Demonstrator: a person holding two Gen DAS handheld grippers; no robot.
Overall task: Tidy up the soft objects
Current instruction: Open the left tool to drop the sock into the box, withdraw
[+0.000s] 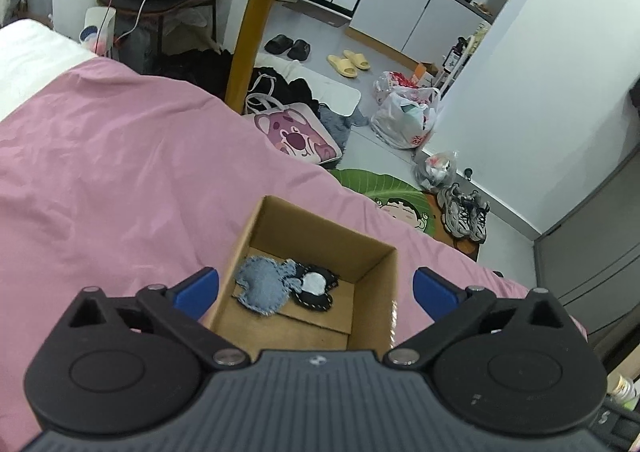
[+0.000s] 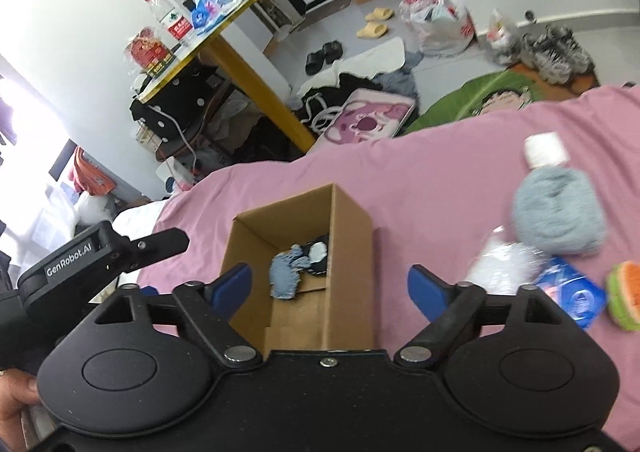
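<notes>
An open cardboard box (image 1: 380, 292) (image 2: 352, 236) stands on the pink bedcover. Inside lie a pale denim patch toy (image 1: 262, 286) (image 2: 285, 277) and a black-and-white soft toy (image 1: 316, 286) (image 2: 318, 254), touching each other. My left gripper (image 1: 316, 290) hovers over the box, open, its blue fingertips (image 1: 198, 292) apart with nothing between them. My right gripper (image 2: 330, 286) also hangs open above the box. To the right on the bed lie a grey knitted soft item (image 2: 558, 212), a clear plastic bottle (image 2: 504, 262) and a watermelon-coloured plush (image 2: 624, 294).
A white-capped container (image 2: 546, 150) and a blue packet (image 2: 574, 298) lie beside the grey item. The left gripper's body (image 2: 80, 256) sits left of the box. Beyond the bed edge stand a yellow-legged table (image 1: 256, 24), a pink bear bag (image 1: 296, 136), shoes and plastic bags on the floor.
</notes>
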